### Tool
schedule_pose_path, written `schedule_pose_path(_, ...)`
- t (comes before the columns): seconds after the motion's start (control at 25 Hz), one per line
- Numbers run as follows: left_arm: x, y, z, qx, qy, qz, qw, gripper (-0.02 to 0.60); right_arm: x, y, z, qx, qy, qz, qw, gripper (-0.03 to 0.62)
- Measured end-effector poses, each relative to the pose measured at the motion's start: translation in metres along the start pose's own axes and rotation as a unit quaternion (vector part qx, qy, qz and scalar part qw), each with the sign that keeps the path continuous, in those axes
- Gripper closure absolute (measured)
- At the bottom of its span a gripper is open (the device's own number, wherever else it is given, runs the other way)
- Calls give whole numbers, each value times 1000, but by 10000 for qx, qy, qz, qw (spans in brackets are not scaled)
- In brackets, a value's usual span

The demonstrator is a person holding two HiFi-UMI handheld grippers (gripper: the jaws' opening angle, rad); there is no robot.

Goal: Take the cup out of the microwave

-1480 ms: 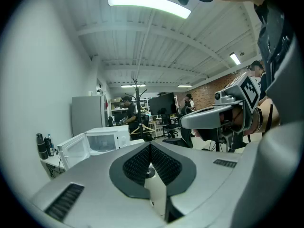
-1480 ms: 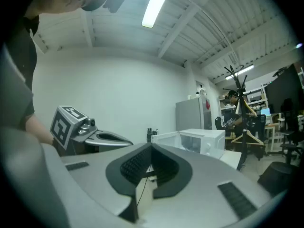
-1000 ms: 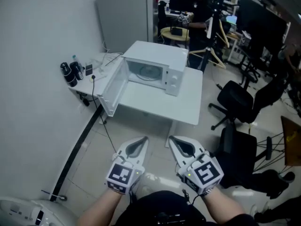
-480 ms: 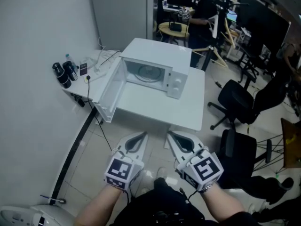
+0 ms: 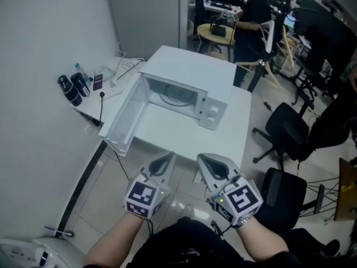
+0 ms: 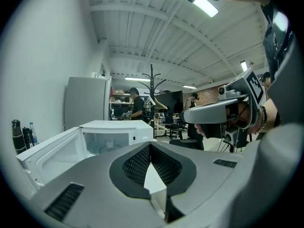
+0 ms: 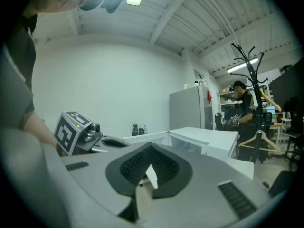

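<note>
Evidently approach step: left gripper [image 5: 169, 157], right gripper [image 5: 202, 158] clenched, empty, well short of open microwave [image 5: 192, 71]; cup unseen. Next: unclench, reach inside.

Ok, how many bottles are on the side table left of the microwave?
3, all at the side table's end by the wall: a dark bottle, a second dark bottle beside it, and a small clear bottle just behind them. More could be hidden behind these.
</note>
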State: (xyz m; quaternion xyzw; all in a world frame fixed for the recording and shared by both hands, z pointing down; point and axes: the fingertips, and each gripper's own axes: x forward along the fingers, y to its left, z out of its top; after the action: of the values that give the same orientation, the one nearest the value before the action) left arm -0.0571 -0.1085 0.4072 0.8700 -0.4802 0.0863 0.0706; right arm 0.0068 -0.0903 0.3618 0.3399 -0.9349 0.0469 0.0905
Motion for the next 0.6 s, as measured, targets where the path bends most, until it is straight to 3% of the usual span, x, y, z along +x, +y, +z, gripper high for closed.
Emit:
schedule_pose_path(0.28,49,33,1,-137,40,431,9990,557,27,-41,-5,60,139,290,9995,580)
schedule_pose_path(0.6,99,76,-17,-345,312,567,9973,511,58,-69,-18,167,275,321,9990,580)
